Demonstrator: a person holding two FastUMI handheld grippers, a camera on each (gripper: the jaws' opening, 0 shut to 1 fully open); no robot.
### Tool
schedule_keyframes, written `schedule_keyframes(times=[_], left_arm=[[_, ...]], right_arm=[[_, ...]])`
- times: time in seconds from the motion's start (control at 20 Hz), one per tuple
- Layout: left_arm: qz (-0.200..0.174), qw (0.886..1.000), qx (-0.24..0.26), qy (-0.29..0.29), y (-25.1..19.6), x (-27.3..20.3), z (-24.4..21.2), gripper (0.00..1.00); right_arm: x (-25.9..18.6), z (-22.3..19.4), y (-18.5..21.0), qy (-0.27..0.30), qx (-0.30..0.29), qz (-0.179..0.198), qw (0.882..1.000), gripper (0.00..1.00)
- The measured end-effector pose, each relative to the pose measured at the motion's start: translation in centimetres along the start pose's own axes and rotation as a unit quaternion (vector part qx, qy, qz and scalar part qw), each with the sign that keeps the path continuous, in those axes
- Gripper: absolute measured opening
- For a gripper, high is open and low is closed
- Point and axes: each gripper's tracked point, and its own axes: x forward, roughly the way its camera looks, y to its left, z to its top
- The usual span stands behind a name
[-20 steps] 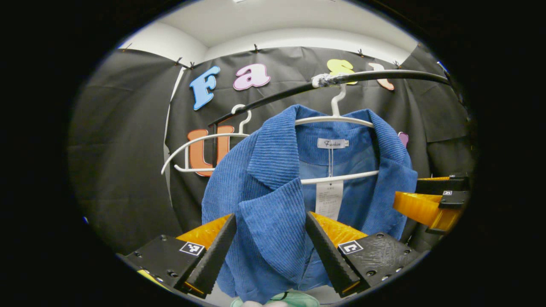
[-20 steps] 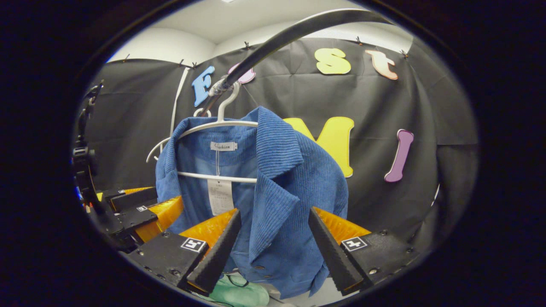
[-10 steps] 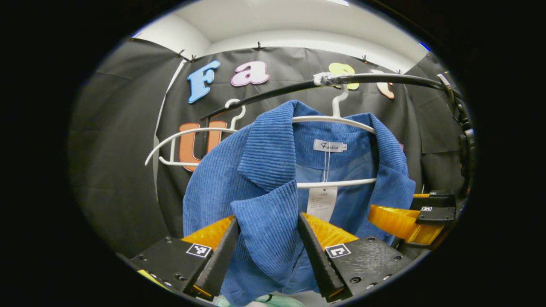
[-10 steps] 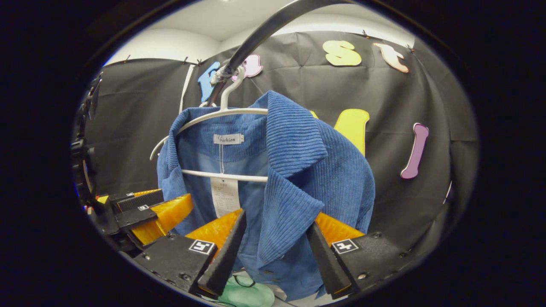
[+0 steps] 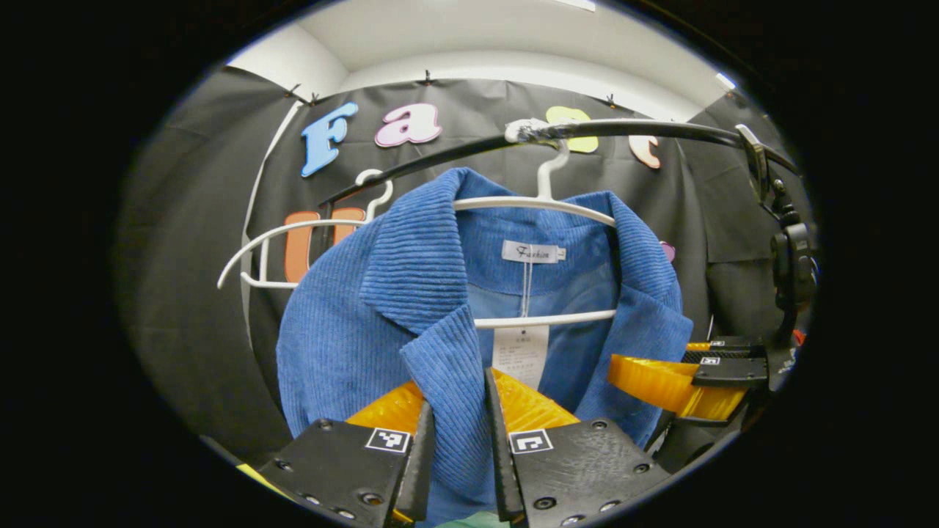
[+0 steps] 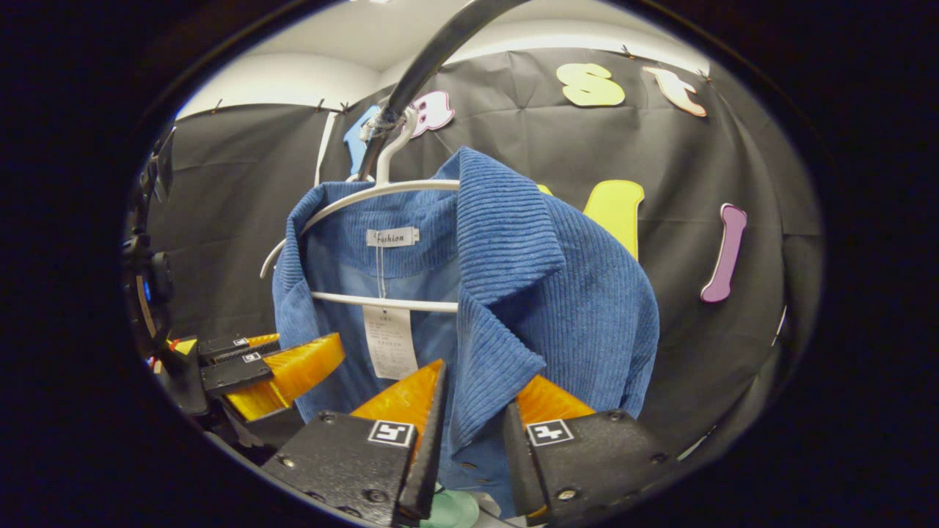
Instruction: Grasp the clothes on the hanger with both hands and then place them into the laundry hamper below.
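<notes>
- Left gripper view: left hand-held gripper [image 5: 458, 447] pinched on one front lapel of blue corduroy jacket [image 5: 345, 323]; fabric squeezed between both fingers.
- Right gripper view: right hand-held gripper [image 6: 469, 447] likewise clamped on the opposite lapel edge, cloth trapped between the two fingers.
- Jacket hung on white hanger [image 5: 535, 205], hooked over black rail [image 5: 645, 130]; paper tag [image 5: 519, 352] dangling inside the collar. Second, bare hanger [image 5: 286, 233] beside it on the rail.
- Risk: collar wrapped over hanger shoulders; straight downward pull likely to drag hanger along or unhook it from the rail.
- Risk: grips on lapel edges only; thick ribbed cloth could slide out under the garment's weight.
- Risk: uneven pull from either side may leave one shoulder snagged.
- Hamper not identifiable; pale green shape [image 6: 451, 510] at bottom edge cut off, nature unclear.
- Jacket hem, sleeves and fingertip contact hidden behind the gripper bodies.
</notes>
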Motion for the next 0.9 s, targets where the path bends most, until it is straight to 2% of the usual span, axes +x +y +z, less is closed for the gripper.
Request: schedule_keyframes(times=[0.05,0.1,0.15,0.2,0.25,0.3,0.4,0.55,0.65,0.9], left_arm=[[-0.003,1.0,0.004,0.004,-0.2,0.1,-0.1,0.46],[0.006,1.0,0.013,0.004,0.3,0.3,0.0,0.46],[0.038,0.999,0.024,0.005,1.4,-1.3,0.5,0.46],[0.063,0.998,0.028,0.007,2.8,1.1,-0.6,0.28],[0.066,0.998,0.022,0.01,2.8,0.4,-0.6,0.11],[0.069,0.997,0.014,0.015,2.6,0.2,-0.8,0.12],[0.08,0.997,0.011,0.02,3.5,0.3,-0.7,0.02],[0.086,0.996,0.026,0.022,3.9,0.1,-0.7,0.0],[0.094,0.995,0.03,0.023,4.5,0.1,-0.6,0.07],[0.119,0.992,0.033,0.028,6.3,-0.4,-0.6,0.07]], right_arm=[[0.1,-0.1,-0.1,0.002,0.003,-0.002,1.0,0.35],[0.2,-0.2,-0.5,0.004,0.007,-0.009,1.0,0.31],[0.3,-0.3,-0.8,0.005,0.013,-0.014,1.0,0.22],[0.5,-0.4,-0.7,0.008,0.02,-0.007,1.0,0.17],[0.2,-0.6,-0.7,0.011,0.026,-0.003,1.0,0.12],[0.2,-0.7,-0.8,0.014,0.029,0.0,0.999,0.1],[0.0,-0.6,-1.2,0.017,0.032,0.0,0.999,0.06],[0.4,-0.7,-1.4,0.02,0.036,0.006,0.999,0.04],[0.4,-0.8,-1.6,0.023,0.042,0.01,0.999,0.04],[0.2,-0.7,-2.3,0.027,0.055,0.033,0.998,0.04]])
